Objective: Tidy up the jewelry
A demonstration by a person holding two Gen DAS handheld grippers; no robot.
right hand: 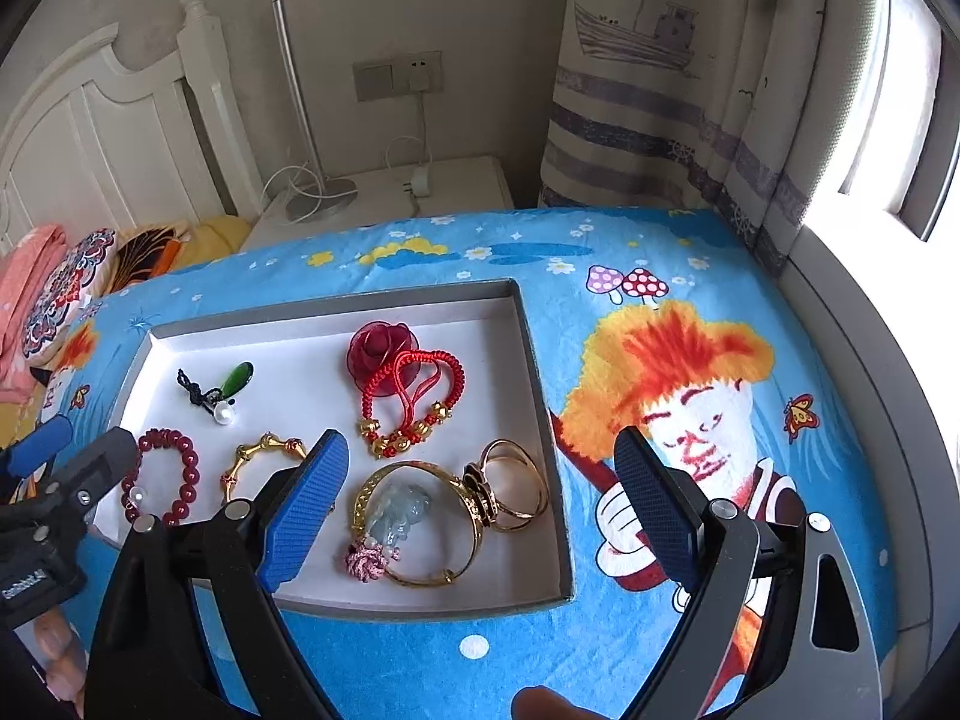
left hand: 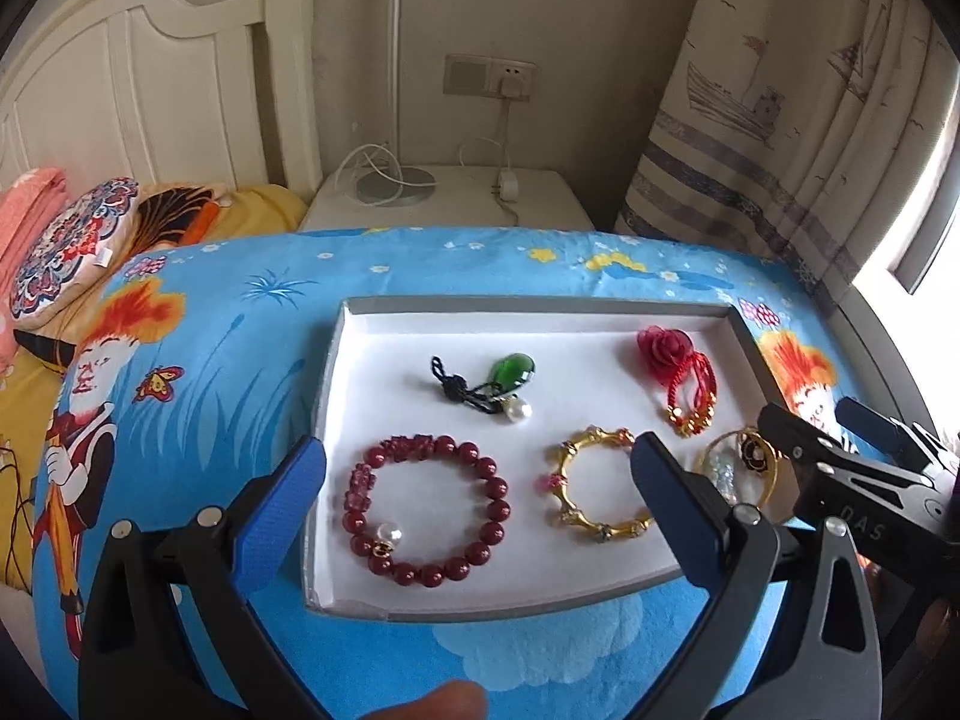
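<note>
Both grippers angled down over the tray (left hand: 336, 360), w/ the jewelry lying inside it. Left gripper (left hand: 477, 483) hangs above the red bead bracelet (left hand: 427, 510) & gold bangle (left hand: 594, 486), jaws spread wide, nothing pinched. Right gripper (right hand: 483, 501) straddles the tray's right wall, jaws spread, empty, near the gold bracelet w/ jade charm (right hand: 414, 516).

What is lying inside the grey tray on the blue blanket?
Inside the grey tray: dark red bead bracelet, green pendant, red rose with red cord bracelets, gold bamboo bangle, gold bangle with jade charm, gold rings. Gripper fingers partly cover both bangles.
</note>
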